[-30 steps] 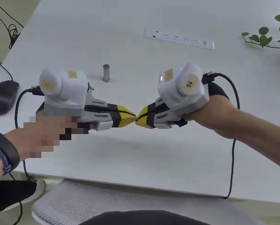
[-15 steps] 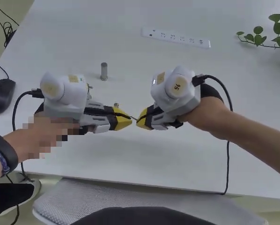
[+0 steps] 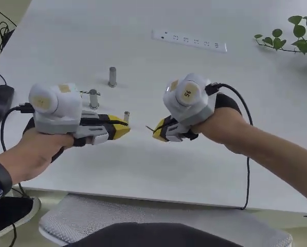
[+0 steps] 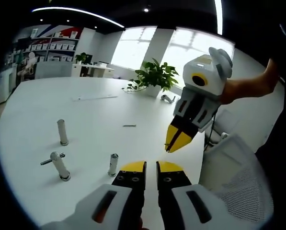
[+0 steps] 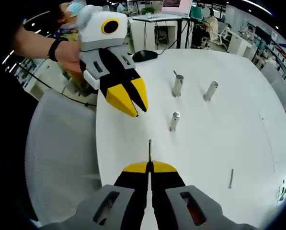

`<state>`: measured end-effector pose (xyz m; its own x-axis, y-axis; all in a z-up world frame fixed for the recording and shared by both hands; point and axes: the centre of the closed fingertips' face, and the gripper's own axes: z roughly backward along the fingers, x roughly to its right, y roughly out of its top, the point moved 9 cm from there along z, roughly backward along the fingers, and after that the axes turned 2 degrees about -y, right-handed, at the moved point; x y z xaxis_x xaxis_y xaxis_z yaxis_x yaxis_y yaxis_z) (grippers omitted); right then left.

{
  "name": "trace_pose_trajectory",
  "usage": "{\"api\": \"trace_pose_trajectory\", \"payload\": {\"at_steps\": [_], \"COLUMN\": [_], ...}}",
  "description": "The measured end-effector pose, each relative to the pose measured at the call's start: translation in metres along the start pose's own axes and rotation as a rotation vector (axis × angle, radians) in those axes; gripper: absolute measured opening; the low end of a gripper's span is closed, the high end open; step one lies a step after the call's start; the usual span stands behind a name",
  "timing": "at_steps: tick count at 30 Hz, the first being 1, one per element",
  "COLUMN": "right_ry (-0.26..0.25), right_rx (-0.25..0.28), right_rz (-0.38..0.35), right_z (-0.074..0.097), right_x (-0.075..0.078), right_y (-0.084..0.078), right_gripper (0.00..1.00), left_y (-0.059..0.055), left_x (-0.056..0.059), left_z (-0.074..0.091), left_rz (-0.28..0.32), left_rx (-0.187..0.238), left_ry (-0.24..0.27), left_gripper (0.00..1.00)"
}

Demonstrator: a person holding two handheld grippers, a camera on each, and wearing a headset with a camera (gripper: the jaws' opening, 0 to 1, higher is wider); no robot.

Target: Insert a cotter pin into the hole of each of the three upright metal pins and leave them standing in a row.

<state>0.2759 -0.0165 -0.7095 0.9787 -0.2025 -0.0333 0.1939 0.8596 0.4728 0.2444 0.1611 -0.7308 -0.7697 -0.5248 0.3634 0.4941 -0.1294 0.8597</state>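
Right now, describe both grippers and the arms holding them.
The left gripper and right gripper are white with rounded tops bearing tan stickers, the right's numbered. Their tongs are black with yellow tips. A black cable trails from each. The left wrist wears a dark band; no sleeves.

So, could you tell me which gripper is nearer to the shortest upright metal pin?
Left. The left gripper sits right beside the short pin; the right gripper, holding a cotter pin, is farther off.

Metal pin (image 3: 126,116) partly behind left gripper (image 3: 125,129)
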Motion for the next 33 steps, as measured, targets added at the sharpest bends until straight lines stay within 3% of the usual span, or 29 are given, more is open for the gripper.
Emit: {"api": "trace_pose_trajectory", "payload": {"at_steps": [14,33], "right_ry": [-0.011,-0.014], "right_rx": [-0.018,-0.041], "right_rz": [-0.054,-0.128], "right_z": [-0.008,-0.018], "right_x": [0.001,0.006], "right_y": [-0.004,-0.006], "right_gripper": [0.01,0.01], "left_y": [-0.009,-0.021], "left_x": [-0.022,-0.041], "left_z": [0.001,-0.016], "left_rz": [-0.003,-0.014], "left_rx": [-0.012,-0.059], "left_ry": [0.104,0.173], "left_gripper": [0.11,0.13]}}
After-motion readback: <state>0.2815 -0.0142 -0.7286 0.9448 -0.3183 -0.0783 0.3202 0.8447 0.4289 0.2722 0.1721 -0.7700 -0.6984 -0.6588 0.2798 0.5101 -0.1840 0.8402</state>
